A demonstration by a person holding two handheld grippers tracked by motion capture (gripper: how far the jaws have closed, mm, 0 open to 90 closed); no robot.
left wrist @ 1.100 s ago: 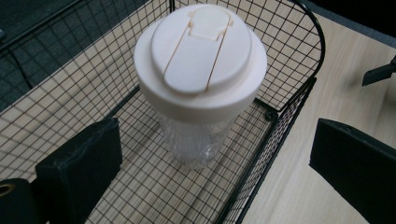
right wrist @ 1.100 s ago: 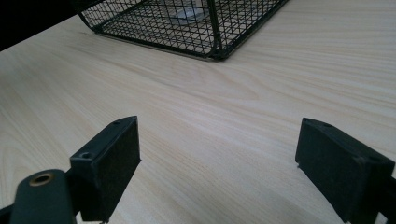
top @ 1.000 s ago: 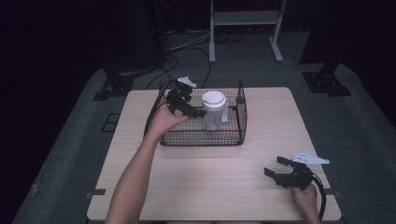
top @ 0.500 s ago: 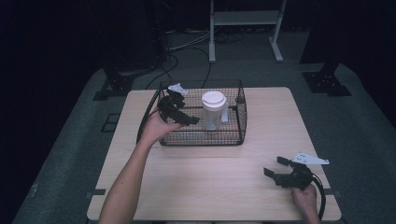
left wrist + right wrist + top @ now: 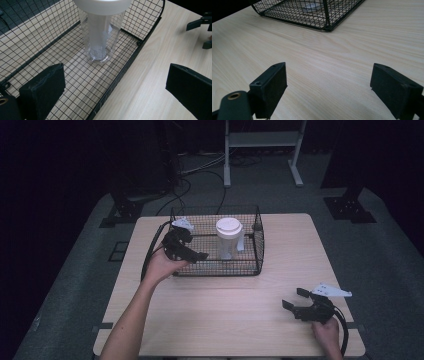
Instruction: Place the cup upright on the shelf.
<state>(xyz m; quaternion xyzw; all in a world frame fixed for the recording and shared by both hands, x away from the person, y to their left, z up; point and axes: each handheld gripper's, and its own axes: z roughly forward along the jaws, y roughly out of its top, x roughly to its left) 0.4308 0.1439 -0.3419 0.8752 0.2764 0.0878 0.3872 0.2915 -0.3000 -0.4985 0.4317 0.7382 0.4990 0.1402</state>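
The left claw (image 5: 192,254) hangs released at the near-left corner of the wire basket (image 5: 257,245), its jaws spread wide and holding nothing. In the left gripper view one jaw sits over the basket's mesh floor and the other over bare desk (image 5: 160,62), so the claw straddles the basket's front rim. The cup (image 5: 101,32), clear-walled with a white lid, stands upright on the mesh ahead of the claw, near it but not touching, with open mesh floor between the claw and the cup's foot. Beyond the cup rises the basket's far wall.

The right claw (image 5: 295,301) rests low by the desk's near-right edge, also released and empty, jaws wide apart. It points toward the basket, which lies well apart from it; in the right gripper view a broad stretch of bare desk runs from the jaws to the basket's rounded corner (image 5: 325,25). Between the two claws the desk is open wood.
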